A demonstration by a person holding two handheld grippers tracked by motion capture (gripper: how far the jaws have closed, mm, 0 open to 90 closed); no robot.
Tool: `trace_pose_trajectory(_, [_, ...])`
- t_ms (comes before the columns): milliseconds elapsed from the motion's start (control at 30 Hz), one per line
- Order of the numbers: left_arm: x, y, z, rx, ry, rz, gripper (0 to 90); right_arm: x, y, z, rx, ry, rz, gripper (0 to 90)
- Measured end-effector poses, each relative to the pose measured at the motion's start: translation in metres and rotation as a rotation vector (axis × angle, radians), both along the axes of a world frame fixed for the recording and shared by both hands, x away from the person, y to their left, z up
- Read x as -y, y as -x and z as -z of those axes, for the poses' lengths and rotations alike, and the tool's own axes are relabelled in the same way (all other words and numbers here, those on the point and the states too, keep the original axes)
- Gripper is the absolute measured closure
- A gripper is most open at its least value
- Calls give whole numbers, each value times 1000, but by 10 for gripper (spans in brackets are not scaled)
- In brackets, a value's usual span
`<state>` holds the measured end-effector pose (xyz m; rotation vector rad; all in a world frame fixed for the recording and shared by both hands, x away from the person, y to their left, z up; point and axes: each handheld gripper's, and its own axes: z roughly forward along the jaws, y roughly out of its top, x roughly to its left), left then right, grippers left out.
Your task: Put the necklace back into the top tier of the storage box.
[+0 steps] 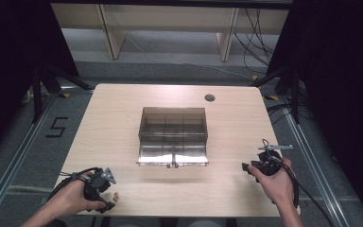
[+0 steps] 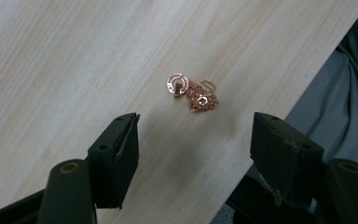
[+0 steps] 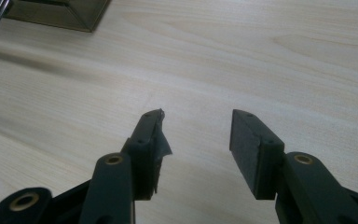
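I am looking down on the light wooden desk (image 1: 123, 123), where a smoky clear-plastic compartment box (image 1: 172, 135) is sitting at the middle. I am holding the right tool (image 1: 246, 169) released and empty above bare wood near the right edge. I am keeping the left tool (image 2: 193, 140) spread wide over the rose-gold chain necklace (image 2: 192, 92), which is lying bunched near the desk's front edge, untouched.

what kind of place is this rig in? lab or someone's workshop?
Most likely a lab recording bay. A bare wooden table stands between black curtains, with metal rails on the floor and loose cables behind. The only props are a clear compartment box and a small rose-gold necklace.
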<state>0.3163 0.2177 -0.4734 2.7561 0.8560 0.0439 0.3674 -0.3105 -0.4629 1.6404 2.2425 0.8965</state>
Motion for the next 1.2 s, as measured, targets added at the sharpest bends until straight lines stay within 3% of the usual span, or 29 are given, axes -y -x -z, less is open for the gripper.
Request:
trace_pose_trajectory(33, [1, 0, 1, 2, 2, 3, 328, -1, 0, 0, 5, 0, 17, 547])
trace_pose_trajectory(100, [4, -1, 1, -8, -7, 13, 330, 1, 0, -1, -6, 2, -10, 547])
trace_pose_trajectory(267, [6, -3, 1, -12, -13, 19, 356, 1, 0, 0, -5, 1, -2, 546])
trace_pose_trajectory(400, [8, -5, 0, -21, -26, 35, 381, 0, 0, 1, 14, 9, 5, 546])
trace_pose_trajectory(567, [11, -8, -1, -34, -36, 51, 407, 0, 0, -1, -4, 19, -5, 546])
trace_pose_trajectory(600, [12, -10, -1, -42, -35, 48, 418, 0, 1, -4, -41, 31, 4, 546])
trace_pose_trajectory(667, [13, -11, -1, -39, -45, 46, 440, 1, 0, -2, -17, 44, -6, 546])
trace_pose_trajectory(767, [15, -13, -2, -40, -58, 61, 464, 0, 0, -3, -32, 32, 0, 546])
trace_pose_trajectory(833, [17, -13, -1, -39, -54, 65, 471, 1, 0, -2, -15, 45, -8, 546])
trace_pose_trajectory(867, [19, -15, -1, -43, -64, 85, 475, 0, 1, -3, -32, 32, 0, 546])
trace_pose_trajectory(1000, [22, -17, 1, -45, -85, 123, 516, 0, 0, -3, -31, 33, 1, 546])
trace_pose_trajectory(1200, [25, -19, 3, -40, -99, 143, 555, 0, 0, -3, -32, 33, 0, 546])
